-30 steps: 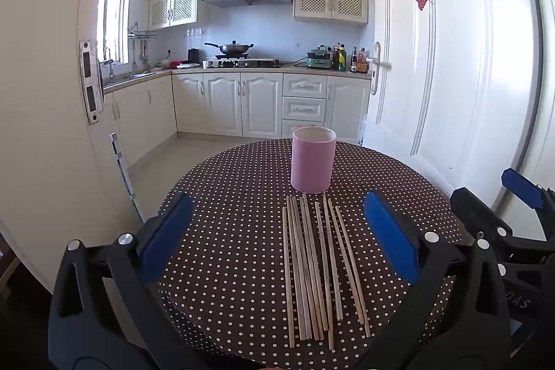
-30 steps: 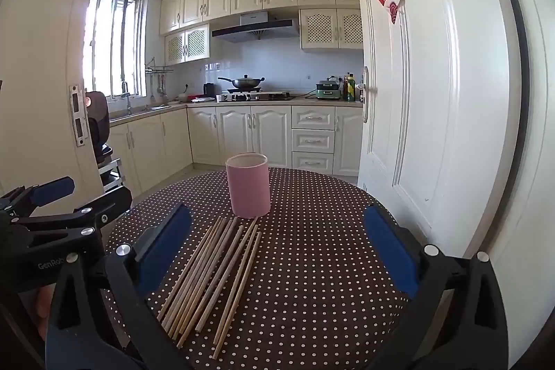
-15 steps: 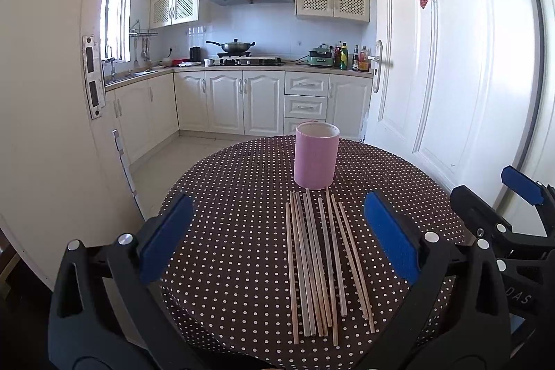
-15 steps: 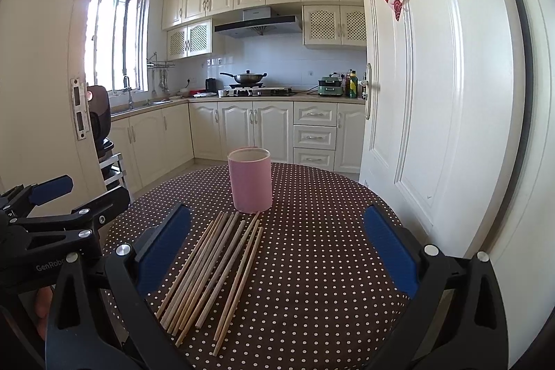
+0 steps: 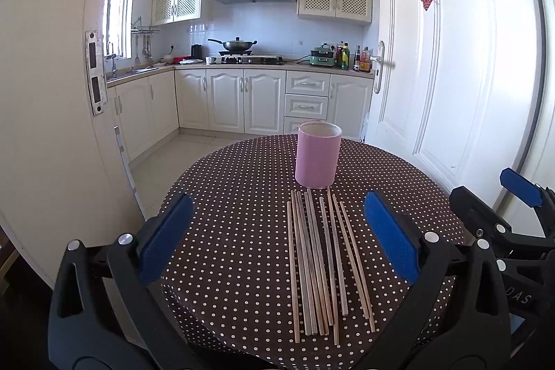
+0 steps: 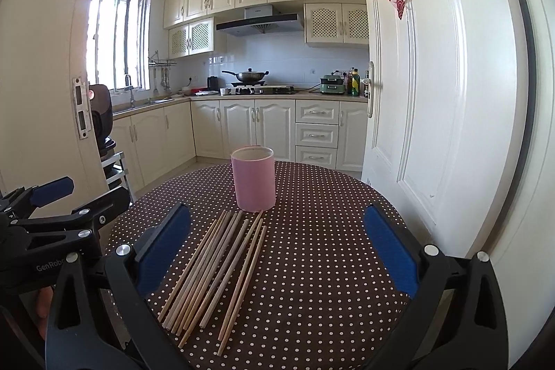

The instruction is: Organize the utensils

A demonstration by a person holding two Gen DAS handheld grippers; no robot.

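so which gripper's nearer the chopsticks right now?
Left, by a judgement. The left gripper is centred over the chopsticks, which lie between its open fingers. The right gripper hangs off to their right, open; they lie near its left finger.

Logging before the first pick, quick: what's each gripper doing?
Left gripper: open, holding nothing.
Right gripper: open, holding nothing.

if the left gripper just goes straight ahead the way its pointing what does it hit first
Probably the pink cup, which stands just right of centre ahead of the open left gripper; the chopsticks lie lower, likely passed over. Depth is unclear.
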